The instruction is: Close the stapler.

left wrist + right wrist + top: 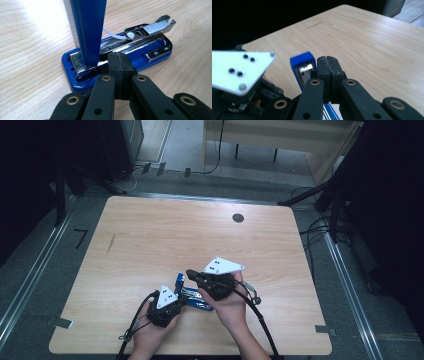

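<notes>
We see a blue stapler point(192, 296) lying opened on the wooden table point(150, 240), near its front edge, between the two grippers. Its lid point(88, 30) stands upright (hinged at the back end), while the metal tray point(140, 37) lies flat on the base. The left gripper point(119, 65) has its fingers pressed together, with nothing between them, tips just at the base beside the foot of the lid. The right gripper point(328, 65) also has its fingers pressed together, and the top of the lid sits just left of them.
</notes>
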The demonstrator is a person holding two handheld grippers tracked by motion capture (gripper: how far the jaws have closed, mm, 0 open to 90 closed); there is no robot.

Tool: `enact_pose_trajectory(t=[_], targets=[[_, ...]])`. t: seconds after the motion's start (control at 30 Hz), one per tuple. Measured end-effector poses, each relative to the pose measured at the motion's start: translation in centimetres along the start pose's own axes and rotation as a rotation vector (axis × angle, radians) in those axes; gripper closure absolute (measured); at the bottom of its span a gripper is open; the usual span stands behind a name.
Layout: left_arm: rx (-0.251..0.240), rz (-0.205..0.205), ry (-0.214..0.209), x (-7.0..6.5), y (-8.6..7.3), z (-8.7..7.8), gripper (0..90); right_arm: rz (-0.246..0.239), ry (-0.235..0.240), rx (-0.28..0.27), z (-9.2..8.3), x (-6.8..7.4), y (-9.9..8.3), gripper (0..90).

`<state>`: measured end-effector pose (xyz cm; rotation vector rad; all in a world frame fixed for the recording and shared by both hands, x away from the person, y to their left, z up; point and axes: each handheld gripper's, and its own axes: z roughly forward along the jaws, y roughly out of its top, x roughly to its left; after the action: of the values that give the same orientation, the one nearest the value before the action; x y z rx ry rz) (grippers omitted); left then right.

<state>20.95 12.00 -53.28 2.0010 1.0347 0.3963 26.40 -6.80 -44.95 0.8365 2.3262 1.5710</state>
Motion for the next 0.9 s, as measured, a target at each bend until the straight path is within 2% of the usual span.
enact_pose_trajectory(t=[0.33,0.67,0.9], targets=[[0.002,0.006,0.002,0.0,0.0,0.0,90.0,-0.029,0.014,-0.019,0.8,0.9,2.2,90.0],[0.001,0.009,0.003,0.0,0.0,0.0,90.0,-0.047,0.037,0.001,1.8,1.8,2.0,90.0],[0.001,0.011,0.004,0.0,0.0,0.0,90.0,-0.055,0.033,0.005,1.6,1.8,1.8,90.0]])
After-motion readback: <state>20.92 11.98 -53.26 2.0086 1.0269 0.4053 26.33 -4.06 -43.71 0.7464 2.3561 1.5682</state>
